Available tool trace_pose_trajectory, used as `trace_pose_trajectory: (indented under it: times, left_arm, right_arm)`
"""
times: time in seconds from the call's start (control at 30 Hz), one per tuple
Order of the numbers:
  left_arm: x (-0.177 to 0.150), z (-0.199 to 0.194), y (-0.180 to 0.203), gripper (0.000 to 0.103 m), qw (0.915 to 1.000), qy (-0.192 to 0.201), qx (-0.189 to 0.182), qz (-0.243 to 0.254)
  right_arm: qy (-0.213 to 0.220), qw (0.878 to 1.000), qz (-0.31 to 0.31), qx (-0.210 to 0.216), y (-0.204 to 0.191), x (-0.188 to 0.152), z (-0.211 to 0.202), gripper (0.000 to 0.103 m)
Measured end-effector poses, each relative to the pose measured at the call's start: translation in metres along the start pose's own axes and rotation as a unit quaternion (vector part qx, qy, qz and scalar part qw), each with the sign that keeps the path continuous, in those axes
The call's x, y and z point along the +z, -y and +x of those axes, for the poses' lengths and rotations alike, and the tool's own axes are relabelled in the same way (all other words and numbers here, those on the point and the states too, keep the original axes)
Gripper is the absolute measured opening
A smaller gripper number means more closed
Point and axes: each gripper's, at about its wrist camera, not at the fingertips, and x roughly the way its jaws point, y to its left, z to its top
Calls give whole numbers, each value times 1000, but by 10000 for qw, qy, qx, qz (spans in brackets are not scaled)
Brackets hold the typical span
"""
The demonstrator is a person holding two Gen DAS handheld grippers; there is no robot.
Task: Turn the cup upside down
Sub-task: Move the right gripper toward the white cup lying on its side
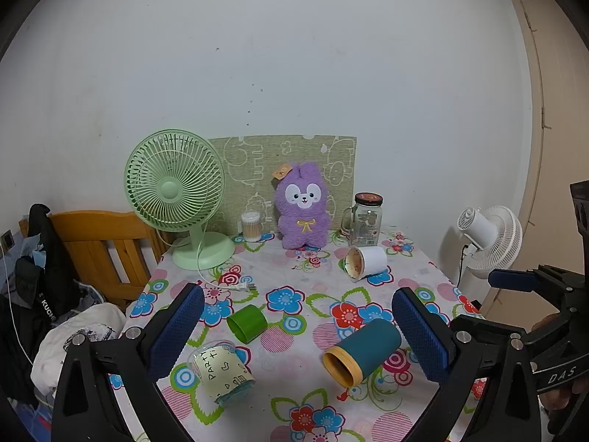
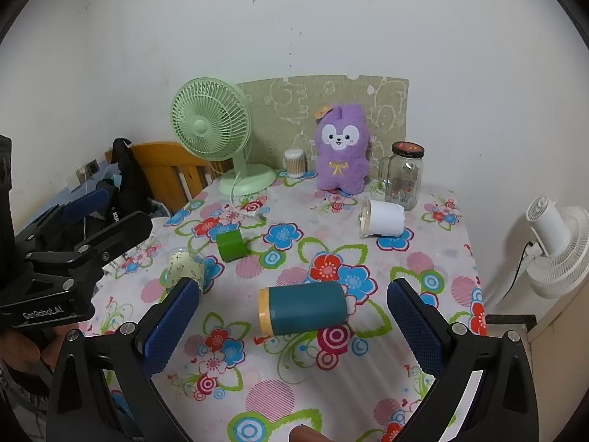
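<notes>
Since all cups lie toppled: I take the teal cup [image 2: 305, 307] on the floral table [image 2: 434, 258].
Axis: sideways, yellow rim left.
Nearer: right gripper [image 2: 294, 318], straddling it.
Fingers: both grippers wide apart, empty; left gripper [image 1: 298, 328] alongside.

Plain white wall [image 1: 294, 55] behind, a bit scuffed. Wooden chair [image 1: 99, 239] piled with clothes sits left of the floral-cloth desk [image 2: 441, 258], white floor fan [image 2: 556, 250] on the right.

Matt plastic teal cup [image 2: 305, 307] on a glossy printed tablecloth [image 2: 279, 375].
</notes>
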Motion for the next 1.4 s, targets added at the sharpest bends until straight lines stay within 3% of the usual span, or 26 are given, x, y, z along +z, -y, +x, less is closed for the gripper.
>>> trace_pose_trajectory:
  times: [0.43,0.73,1.2,1.4]
  left_arm:
    - [-1,7,1,103,10000,-51,-22,34]
    - [-3,19,0,103,10000,-87,0,27]
    - [10,29,6,103,9999,1,28,152]
    - [19,37,12,103,9993,-68,-127,357]
  right_arm:
    - [-142,9999,10,14,12,3,15,103]
    - [-213,9989,-414,-26,14,11,25,103]
    - [-146,9995,-284,9,32,30,28,103]
    - [-236,9967,-774,-20,39,41,33,103]
